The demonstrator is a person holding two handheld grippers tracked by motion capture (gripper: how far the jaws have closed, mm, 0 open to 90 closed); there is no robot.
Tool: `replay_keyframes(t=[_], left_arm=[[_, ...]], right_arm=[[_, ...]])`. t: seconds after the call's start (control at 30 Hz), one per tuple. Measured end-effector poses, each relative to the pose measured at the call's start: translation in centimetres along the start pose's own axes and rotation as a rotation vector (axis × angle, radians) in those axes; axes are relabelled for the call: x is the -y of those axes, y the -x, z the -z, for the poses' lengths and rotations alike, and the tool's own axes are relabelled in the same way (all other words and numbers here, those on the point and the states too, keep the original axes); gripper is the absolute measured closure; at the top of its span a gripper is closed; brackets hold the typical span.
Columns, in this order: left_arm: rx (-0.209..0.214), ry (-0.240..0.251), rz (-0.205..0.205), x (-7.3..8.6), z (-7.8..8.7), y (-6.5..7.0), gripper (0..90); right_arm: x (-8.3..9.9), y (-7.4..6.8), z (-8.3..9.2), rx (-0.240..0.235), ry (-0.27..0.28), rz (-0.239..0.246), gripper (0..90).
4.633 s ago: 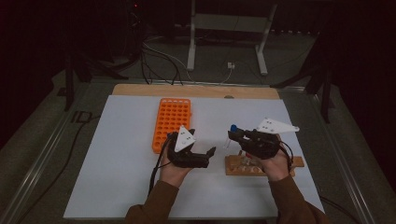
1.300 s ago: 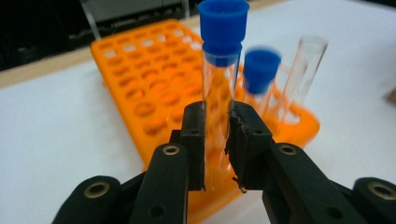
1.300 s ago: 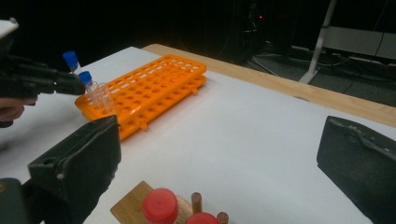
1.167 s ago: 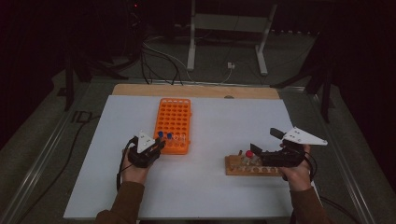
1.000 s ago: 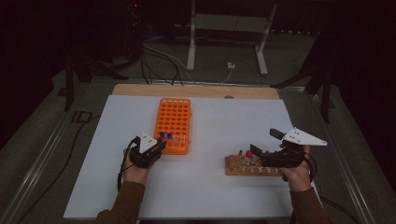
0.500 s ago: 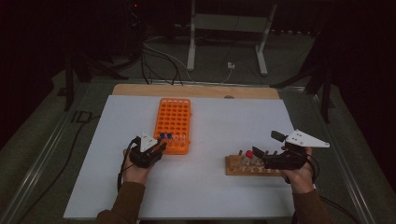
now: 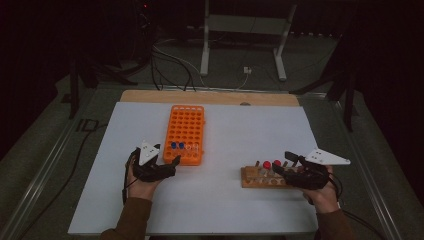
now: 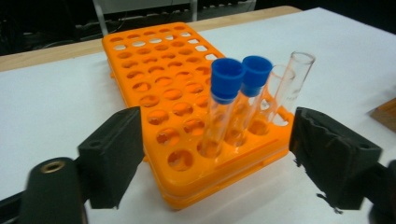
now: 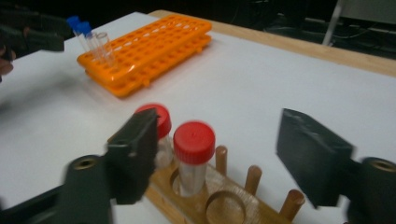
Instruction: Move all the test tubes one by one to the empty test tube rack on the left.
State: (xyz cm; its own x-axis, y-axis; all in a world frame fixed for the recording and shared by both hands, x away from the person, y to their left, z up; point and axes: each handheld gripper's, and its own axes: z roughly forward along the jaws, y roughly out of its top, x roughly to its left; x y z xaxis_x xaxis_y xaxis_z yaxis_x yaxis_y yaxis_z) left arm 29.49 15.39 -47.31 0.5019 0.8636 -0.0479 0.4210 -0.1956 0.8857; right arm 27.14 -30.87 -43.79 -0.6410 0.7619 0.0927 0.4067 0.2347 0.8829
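Tubes (image 8: 233,107) were let go by the left gripper (image 8: 219,158), now apart; right gripper (image 9: 224,158) lowered, closing, nothing clamped.

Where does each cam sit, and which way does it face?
High view: above the person's side, looking forward and down on the table; forearms, left gripper, right gripper.
Left gripper view: on the left gripper, facing the orange rack; open jaws.
Right gripper view: on the right gripper, facing the wooden rack; open jaws.
Shared: orange rack, blue-capped tubes.
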Motion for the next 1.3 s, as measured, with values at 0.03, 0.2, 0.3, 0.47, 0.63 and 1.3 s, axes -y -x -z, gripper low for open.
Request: replay_keyframes(t=[0.03,0.2,0.3,0.47,0.63,1.3], left_arm=[[0.010,0.001,0.007,0.0,0.1,0.0,16.2],[0.033,0.006,0.029,-0.2,0.2,0.2,7.7],[0.030,0.013,0.034,-0.3,0.4,0.4,1.9],[0.029,0.029,0.034,-0.4,0.5,0.5,0.4],[0.036,0.032,0.028,-0.5,0.6,0.7,0.4],[0.030,0.069,-0.004,-2.2,1.6,0.4,0.5]], right_arm=[[0.2,0.0,-0.1,0.002,-0.007,0.006,36.7],[0.8,-0.1,-0.5,-0.020,-0.030,0.016,50.2],[1.1,-0.3,-0.8,-0.031,-0.040,0.033,59.1],[1.2,-0.6,-1.2,-0.046,-0.050,0.052,68.7],[1.1,-0.6,-1.2,-0.056,-0.044,0.054,70.0],[-1.5,-0.3,0.9,-0.059,0.043,0.041,70.2]])
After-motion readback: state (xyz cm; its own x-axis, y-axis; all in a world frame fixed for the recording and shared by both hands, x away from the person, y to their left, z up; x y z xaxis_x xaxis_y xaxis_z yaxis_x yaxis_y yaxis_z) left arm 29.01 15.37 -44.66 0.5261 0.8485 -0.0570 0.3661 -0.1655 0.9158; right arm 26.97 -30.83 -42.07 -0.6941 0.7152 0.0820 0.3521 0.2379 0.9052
